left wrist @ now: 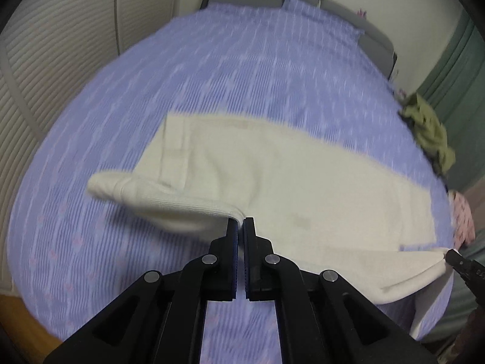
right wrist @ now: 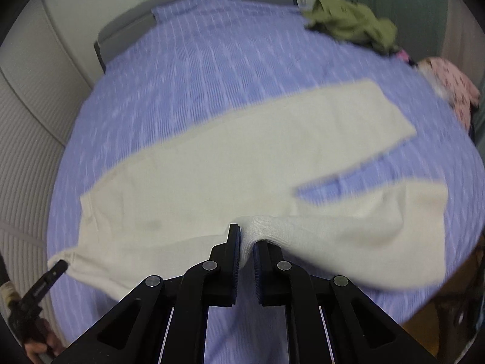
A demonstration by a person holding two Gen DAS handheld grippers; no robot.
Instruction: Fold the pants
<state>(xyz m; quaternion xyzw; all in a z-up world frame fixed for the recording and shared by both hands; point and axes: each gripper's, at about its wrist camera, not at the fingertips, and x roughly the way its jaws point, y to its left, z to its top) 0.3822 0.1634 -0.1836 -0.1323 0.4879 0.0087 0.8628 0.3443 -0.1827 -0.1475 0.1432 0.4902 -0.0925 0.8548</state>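
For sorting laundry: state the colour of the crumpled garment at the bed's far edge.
Olive green crumpled garment; clearest in the right wrist view.

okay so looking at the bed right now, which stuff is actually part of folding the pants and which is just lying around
Part of the job:
cream pants
left gripper, shut on the pants
right gripper, shut on the pants

Just lying about:
olive green garment
pink patterned cloth
purple bedspread, only the work surface

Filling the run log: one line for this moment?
step: lifting near edge | left tool: shut on pants | right tool: shut on pants | surface: bed
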